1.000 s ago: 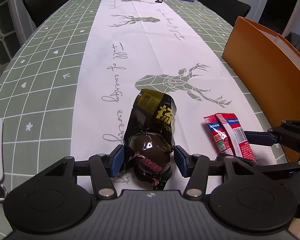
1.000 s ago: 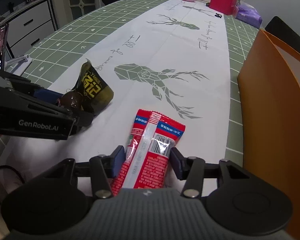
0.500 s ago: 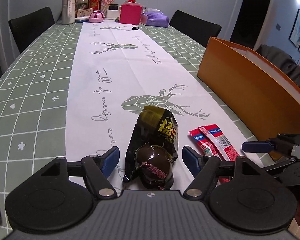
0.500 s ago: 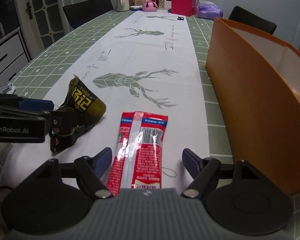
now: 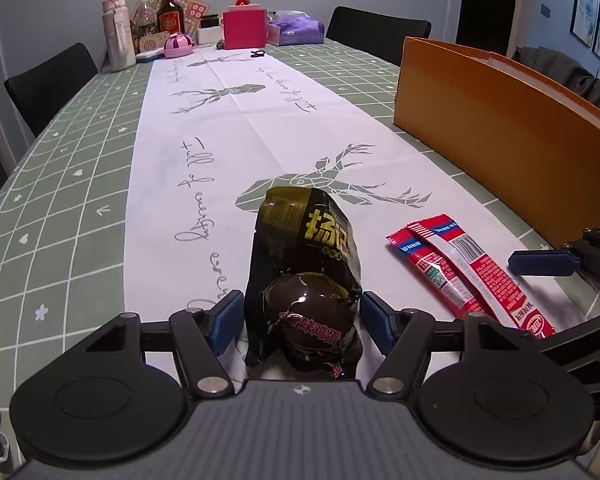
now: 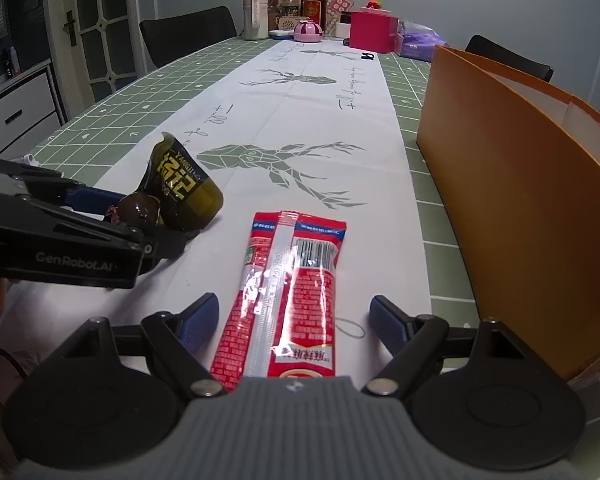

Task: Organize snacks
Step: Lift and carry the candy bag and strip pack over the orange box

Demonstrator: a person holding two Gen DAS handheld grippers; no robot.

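Orange box (image 6: 512, 184) cut off rightward

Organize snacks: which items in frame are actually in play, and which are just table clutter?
In play:
- black egg snack pack, between the left gripper fingers
- red sausage packet, between the open right gripper fingers
- orange box, probably the destination

Clutter:
- pink box
- brown bottle
- white bottle
- purple pack

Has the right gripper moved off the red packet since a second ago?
Yes. The right gripper has opened: its fingers swung outward from the red snack packet, which lies unmoved below the deer print, white runner now showing on both sides.
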